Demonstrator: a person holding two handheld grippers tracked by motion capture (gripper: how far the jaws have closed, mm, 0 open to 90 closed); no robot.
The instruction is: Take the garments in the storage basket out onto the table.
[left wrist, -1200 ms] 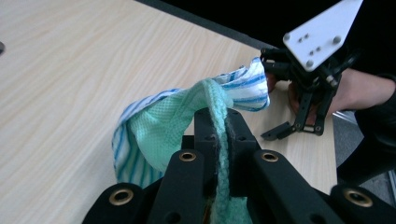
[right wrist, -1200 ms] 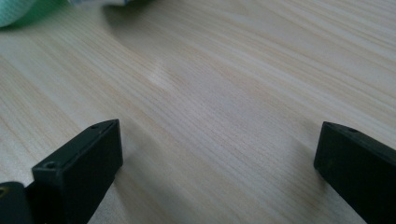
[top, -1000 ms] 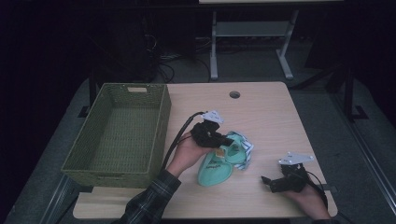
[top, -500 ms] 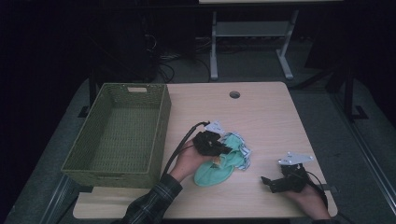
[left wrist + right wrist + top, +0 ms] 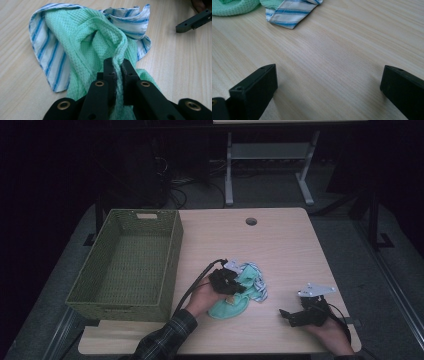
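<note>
While the left claw (image 5: pixel 116 65) is clamped on a raised fold of the green cloth (image 5: pixel 100 42), which lies bunched on the counter (image 5: pixel 280 250) w/ a striped cloth (image 5: pixel 45 57) under and around it, lift straight up and slowly so the waffle weave doesn't slip from the jaws. Likely destination: the green basket (image 5: pixel 172 265), just left of the pile. Check the striped cloth separates; if it drags along, pin it w/ the right claw (image 5: pixel 288 316), now resting on the counter near the pile w/ jaws spread wide, holding nothing. Clear the basket rim before release.
</note>
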